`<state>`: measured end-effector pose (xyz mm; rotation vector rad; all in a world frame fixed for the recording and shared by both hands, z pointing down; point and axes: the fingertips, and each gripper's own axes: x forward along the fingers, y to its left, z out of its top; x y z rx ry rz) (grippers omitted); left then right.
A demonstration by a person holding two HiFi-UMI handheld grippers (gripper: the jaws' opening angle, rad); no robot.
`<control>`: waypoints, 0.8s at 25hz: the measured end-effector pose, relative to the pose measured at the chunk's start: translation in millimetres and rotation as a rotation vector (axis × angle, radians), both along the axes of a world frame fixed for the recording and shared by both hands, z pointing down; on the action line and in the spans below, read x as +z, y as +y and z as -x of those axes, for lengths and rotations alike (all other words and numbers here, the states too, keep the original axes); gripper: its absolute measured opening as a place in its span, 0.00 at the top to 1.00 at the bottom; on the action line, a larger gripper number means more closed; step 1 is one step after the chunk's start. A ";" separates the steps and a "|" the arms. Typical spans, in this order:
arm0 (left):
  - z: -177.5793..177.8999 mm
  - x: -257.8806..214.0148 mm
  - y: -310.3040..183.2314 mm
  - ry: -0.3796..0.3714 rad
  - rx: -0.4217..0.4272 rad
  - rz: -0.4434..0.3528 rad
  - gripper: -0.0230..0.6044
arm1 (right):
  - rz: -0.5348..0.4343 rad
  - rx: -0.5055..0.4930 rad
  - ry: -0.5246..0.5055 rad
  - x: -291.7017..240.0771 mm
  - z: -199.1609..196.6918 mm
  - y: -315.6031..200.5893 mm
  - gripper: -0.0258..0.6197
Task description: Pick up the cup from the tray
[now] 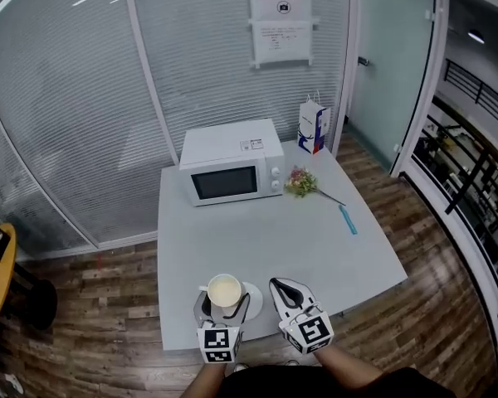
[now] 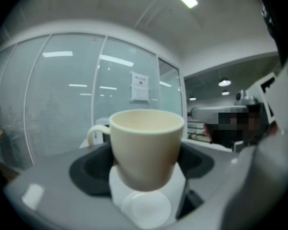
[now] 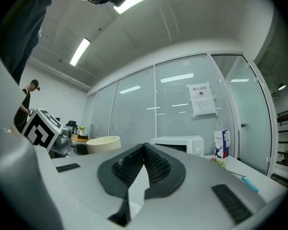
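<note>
Head view: grey table (image 1: 257, 239), microwave (image 1: 232, 172) at its far end. Cup (image 1: 224, 289), cream with a handle, is well short of the microwave at the near table edge, over a small white tray (image 1: 254, 297). My left gripper (image 1: 223, 308) is closed round the cup.

Left gripper view: dark pads press the cup wall on both sides, handle pointing left, tray directly under the base. Cannot tell if the base touches the tray or hangs just clear.

My right gripper (image 1: 280, 287) hangs just right of the tray, as far from the microwave as the cup.

Right gripper view: its two ribbed pads meet at the tips, nothing between them.

Flowers (image 1: 300, 182) just right of the microwave. Paper bag (image 1: 313, 127) right of the microwave, further back. Blue pen (image 1: 348, 220) right of the microwave, nearer me.
</note>
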<state>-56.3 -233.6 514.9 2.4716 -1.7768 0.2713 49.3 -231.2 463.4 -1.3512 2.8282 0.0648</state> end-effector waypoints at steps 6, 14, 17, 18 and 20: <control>-1.8 -13.7 -3.0 -0.005 0.010 -0.027 0.30 | -0.029 0.006 0.018 -14.5 5.7 -3.3 0.96; -1.3 -15.4 -0.7 0.010 0.010 -0.036 0.30 | -0.030 0.003 0.044 -13.6 8.1 -2.8 0.96; -0.2 -14.6 0.6 0.009 0.012 -0.034 0.30 | -0.028 0.011 0.056 -11.0 8.1 -1.7 0.96; 0.0 -13.7 1.2 0.009 0.014 -0.032 0.30 | -0.027 0.014 0.059 -10.7 8.2 -1.3 0.96; -0.1 -12.7 1.7 0.008 0.016 -0.028 0.30 | -0.027 0.017 0.065 -10.8 8.1 -1.5 0.96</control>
